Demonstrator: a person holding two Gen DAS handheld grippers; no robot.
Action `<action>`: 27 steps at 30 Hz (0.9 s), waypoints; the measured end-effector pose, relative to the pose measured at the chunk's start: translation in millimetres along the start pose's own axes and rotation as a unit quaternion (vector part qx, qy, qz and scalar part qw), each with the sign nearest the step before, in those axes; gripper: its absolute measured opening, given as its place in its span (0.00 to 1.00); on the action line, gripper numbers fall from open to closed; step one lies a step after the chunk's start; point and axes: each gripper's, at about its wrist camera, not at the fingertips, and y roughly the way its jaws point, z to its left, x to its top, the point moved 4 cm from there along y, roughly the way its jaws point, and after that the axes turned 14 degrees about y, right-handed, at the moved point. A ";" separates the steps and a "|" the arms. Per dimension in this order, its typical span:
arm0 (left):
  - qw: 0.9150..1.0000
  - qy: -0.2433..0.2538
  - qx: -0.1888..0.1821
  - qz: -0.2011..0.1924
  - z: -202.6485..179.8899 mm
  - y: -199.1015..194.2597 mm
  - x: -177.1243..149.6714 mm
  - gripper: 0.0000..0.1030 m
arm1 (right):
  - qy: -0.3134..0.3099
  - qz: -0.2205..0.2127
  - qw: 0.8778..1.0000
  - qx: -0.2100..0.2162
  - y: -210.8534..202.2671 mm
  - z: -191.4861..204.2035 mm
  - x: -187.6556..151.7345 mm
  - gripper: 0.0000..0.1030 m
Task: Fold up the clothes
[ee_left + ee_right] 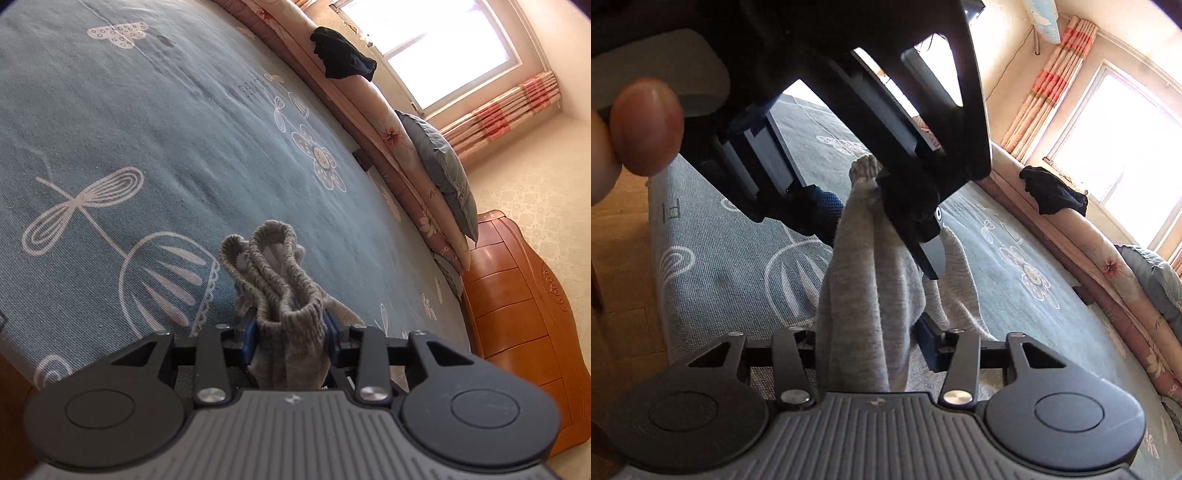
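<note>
Item: grey socks (280, 295), cuffs bunched, held above the bed (147, 129) near its edge. Left gripper (290, 332) clamped on cuffs; right gripper (866, 347) closed around lower part. Step: mid-fold. Next: lay flat on the bed.

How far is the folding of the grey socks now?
Done: the grey socks look paired, cuffs together. In hand: the left tongs grip them near the cuffs and the right tongs have them lower down, above the bed sheet. Left: folding and laying them down; a black garment still waits.
</note>
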 end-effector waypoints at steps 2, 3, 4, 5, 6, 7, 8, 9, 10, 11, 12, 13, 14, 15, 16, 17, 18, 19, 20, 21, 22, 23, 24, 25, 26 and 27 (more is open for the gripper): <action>1.000 0.000 -0.008 -0.014 -4.6 -7.2 -1.1 0.48 | 0.019 0.006 1.000 0.009 -0.2 -10.4 0.5 0.15; 1.000 -0.002 -0.015 -0.023 -7.4 -12.1 -1.9 0.55 | 0.035 0.010 0.999 0.016 -1.1 -17.4 1.5 0.13; 0.999 -0.005 -0.023 -0.036 -10.7 -18.1 -3.0 0.59 | 0.051 0.014 0.998 0.024 -2.2 -24.7 2.7 0.11; 0.998 -0.008 -0.032 -0.053 -14.7 -25.1 -4.5 0.61 | 0.069 0.017 0.997 0.034 -4.3 -32.7 4.2 0.11; 0.997 -0.011 -0.042 -0.070 -18.6 -32.3 -6.1 0.66 | 0.087 0.020 0.995 0.045 -6.6 -40.8 5.8 0.11; 0.995 -0.013 -0.052 -0.084 -22.5 -38.4 -7.7 0.69 | 0.109 0.021 0.992 0.054 -10.7 -51.5 7.1 0.11; 0.993 -0.014 -0.063 -0.097 -26.4 -44.3 -9.4 0.69 | 0.128 0.021 0.989 0.064 -14.7 -61.4 7.9 0.10; 0.992 -0.013 -0.067 -0.107 -30.0 -48.2 -11.2 0.71 | 0.152 0.022 0.985 0.078 -18.5 -71.0 9.4 0.10; 0.991 -0.012 -0.070 -0.116 -33.6 -51.9 -13.0 0.72 | 0.172 0.019 0.981 0.088 -24.5 -81.3 9.8 0.10; 0.991 -0.010 -0.066 -0.119 -36.9 -52.6 -15.3 0.73 | 0.185 0.014 0.978 0.093 -31.6 -90.7 9.2 0.09; 0.991 -0.008 -0.061 -0.122 -40.1 -53.1 -17.6 0.73 | 0.197 0.009 0.976 0.096 -38.8 -99.9 8.5 0.09; 0.991 -0.007 -0.055 -0.125 -43.4 -53.5 -19.9 0.73 | 0.208 0.006 0.973 0.103 -43.9 -108.3 8.1 0.09; 0.990 -0.008 -0.054 -0.126 -46.0 -52.7 -22.2 0.73 | 0.226 0.008 0.968 0.109 -47.8 -117.0 7.4 0.09; 0.990 -0.007 -0.057 -0.128 -49.3 -51.9 -25.2 0.73 | 0.241 0.010 0.964 0.115 -51.0 -124.0 6.8 0.09; 0.990 -0.006 -0.059 -0.130 -52.4 -50.9 -27.7 0.73 | 0.256 0.011 0.959 0.121 -54.2 -130.5 6.4 0.09; 0.989 -0.005 -0.061 -0.133 -55.5 -49.8 -30.3 0.73 | 0.274 0.012 0.953 0.130 -57.8 -139.2 5.3 0.09; 0.989 -0.004 -0.063 -0.135 -58.6 -48.8 -32.8 0.73 | 0.296 0.012 0.945 0.142 -60.0 -149.3 4.7 0.09; 0.989 -0.006 -0.066 -0.133 -60.5 -45.7 -35.3 0.73 | 0.311 0.013 0.938 0.152 -62.3 -159.0 3.4 0.09; 0.989 -0.008 -0.070 -0.130 -62.3 -42.4 -37.8 0.73 | 0.323 0.013 0.933 0.159 -66.1 -166.4 1.1 0.09; 0.989 -0.009 -0.074 -0.127 -64.2 -39.1 -40.3 0.73 | 0.332 0.012 0.929 0.161 -68.9 -174.3 -1.6 0.09; 0.990 -0.010 -0.076 -0.123 -65.7 -35.7 -42.8 0.73 | 0.341 0.012 0.926 0.162 -71.6 -182.4 -4.3 0.09; 0.990 -0.009 -0.075 -0.119 -67.9 -31.6 -44.9 0.73 | 0.349 0.010 0.923 0.160 -75.7 -188.7 -7.4 0.09; 0.991 -0.007 -0.075 -0.114 -70.2 -27.5 -46.9 0.73 | 0.357 0.008 0.921 0.158 -80.1 -194.8 -10.6 0.09; 0.991 -0.004 -0.075 -0.111 -73.0 -24.1 -48.5 0.73 | 0.364 0.007 0.918 0.156 -84.1 -201.0 -14.0 0.09; 0.991 0.000 -0.075 -0.108 -75.7 -20.9 -50.0 0.73 | 0.369 0.006 0.917 0.153 -87.1 -207.3 -17.2 0.09; 0.992 0.004 -0.075 -0.104 -78.7 -17.7 -51.5 0.73 | 0.374 0.005 0.915 0.150 -90.0 -213.7 -20.4 0.09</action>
